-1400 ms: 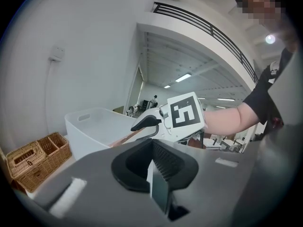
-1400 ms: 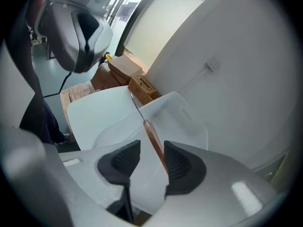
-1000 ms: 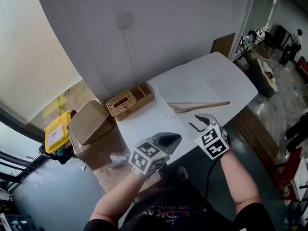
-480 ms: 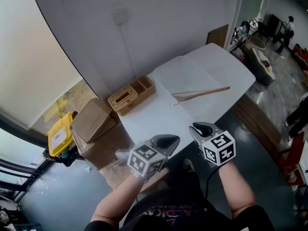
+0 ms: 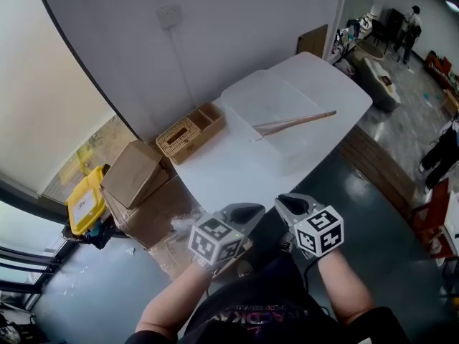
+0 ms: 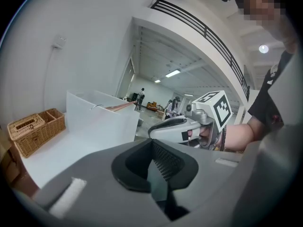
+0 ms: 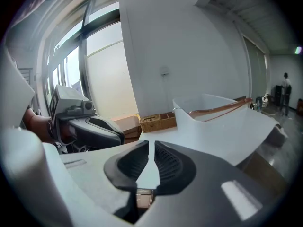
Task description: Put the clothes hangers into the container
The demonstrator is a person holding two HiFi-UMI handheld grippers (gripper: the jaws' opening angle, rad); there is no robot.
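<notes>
My right gripper (image 5: pixel 288 203) has pulled back from the white table (image 5: pixel 215 174). A second ago it reached toward the table edge with its jaws wide. Now it sits close to my body, and its jaws are closing to a narrow gap with nothing between them.

The long brown wooden clothes hanger (image 5: pixel 294 122) has not moved. It lies across the top of the translucent white plastic container (image 5: pixel 287 153), with its far end poking past the rim. I judge this hanger delivered, though it rests high rather than settled inside. I see no other hanger.

My left gripper (image 5: pixel 247 211) sits just beside the right, jaws together and empty. Both bare forearms are tucked in, and both grippers point forward at the table's near edge.
</notes>
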